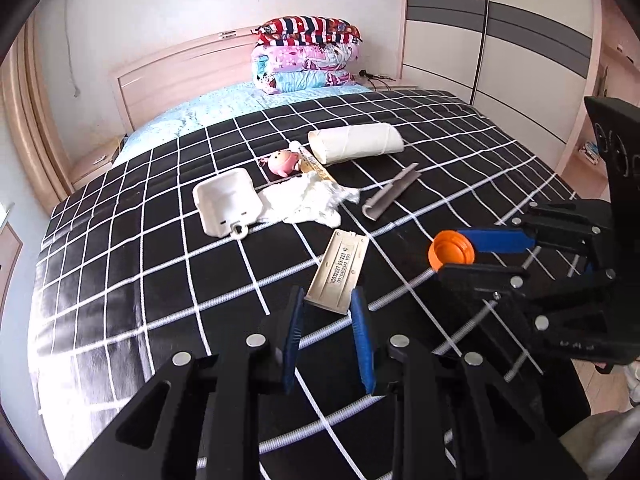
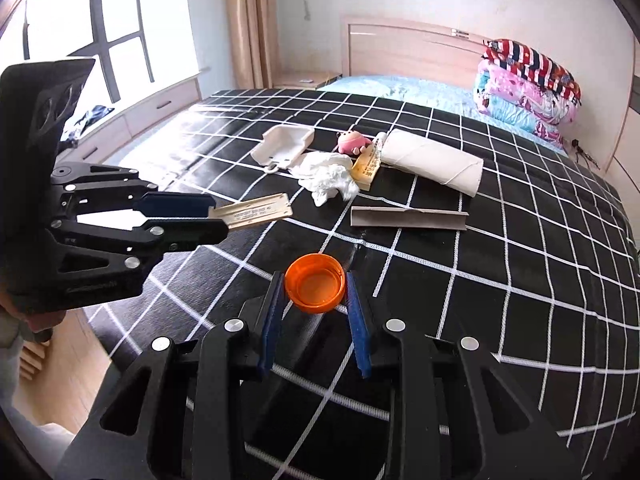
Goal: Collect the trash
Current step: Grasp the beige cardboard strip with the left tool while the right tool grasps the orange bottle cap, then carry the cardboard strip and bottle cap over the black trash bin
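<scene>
I'm working over the bed with its black quilt crossed by white grid lines (image 1: pixel 160 240). Toward its middle lie a cream cylindrical roll (image 1: pixel 356 142), a white moulded plastic tray (image 1: pixel 226 202), a crumpled white tissue (image 1: pixel 308 200), a grey angled cardboard strip (image 1: pixel 390 192), a yellow printed tube (image 2: pixel 366 168) and a small pink pig toy (image 1: pixel 282 162).

Near the foot edge, my left gripper (image 1: pixel 326 334) pinches the near end of a flat beige plastic cover (image 1: pixel 340 270); in the right wrist view its pads close on that end. My right gripper (image 2: pixel 314 312) squeezes an upturned orange plastic bottle cap (image 2: pixel 315 288) by its rim, pads against both sides.

My worries: the cover is held only by its tip, so a quick swing could lever it out. The cap is round and slick, so it may squirt free. Both would drop back on the quilt or off the foot edge to the floor.

The cover's label reads roughly "VC632237 031223", a second line below too small to trust. The tube's print is unreadable.
</scene>
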Demonstrator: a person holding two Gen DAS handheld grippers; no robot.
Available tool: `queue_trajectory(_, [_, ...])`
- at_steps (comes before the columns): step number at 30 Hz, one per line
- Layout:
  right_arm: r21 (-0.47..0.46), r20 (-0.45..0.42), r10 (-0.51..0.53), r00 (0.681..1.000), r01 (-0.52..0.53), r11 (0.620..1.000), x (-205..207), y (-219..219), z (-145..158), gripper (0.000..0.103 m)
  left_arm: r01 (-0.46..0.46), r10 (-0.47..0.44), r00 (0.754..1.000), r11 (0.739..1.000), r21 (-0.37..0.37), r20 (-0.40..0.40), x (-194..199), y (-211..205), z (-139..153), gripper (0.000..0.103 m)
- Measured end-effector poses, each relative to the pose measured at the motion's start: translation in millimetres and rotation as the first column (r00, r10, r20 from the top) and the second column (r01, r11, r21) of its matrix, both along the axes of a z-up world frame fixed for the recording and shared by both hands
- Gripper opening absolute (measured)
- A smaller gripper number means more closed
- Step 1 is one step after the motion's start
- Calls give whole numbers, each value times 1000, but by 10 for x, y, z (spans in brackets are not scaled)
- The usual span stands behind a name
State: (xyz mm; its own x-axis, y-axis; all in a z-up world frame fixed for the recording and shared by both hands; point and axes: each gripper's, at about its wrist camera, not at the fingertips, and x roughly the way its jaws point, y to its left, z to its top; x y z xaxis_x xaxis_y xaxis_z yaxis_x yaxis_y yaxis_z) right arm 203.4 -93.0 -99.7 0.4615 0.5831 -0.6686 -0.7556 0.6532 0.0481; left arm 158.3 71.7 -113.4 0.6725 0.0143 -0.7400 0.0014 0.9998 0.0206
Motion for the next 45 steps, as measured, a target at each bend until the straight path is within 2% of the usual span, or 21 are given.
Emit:
queue_trajectory(16, [35,42,10,999,-11,999,-504,-312,135,31,3,-2,997,1000,-15,74,-651,-353,301,24])
queue_trajectory(30, [53,24,18,1000,-20,998,-867,-675,86,31,54,-52,994,998,-18,99,-1147,-664,399,24])
queue_trajectory(38, [44,-17,41,999,-40,998,-1053,-822,-32,31,114,-113,991,993,-17,71,-1364,-883,342,24])
queue_trajectory(45, [13,-68,63,996,-63,998,-1178,-863,-216,31,151,-150,989,988,-44,10,-1463,-1013,132,24])
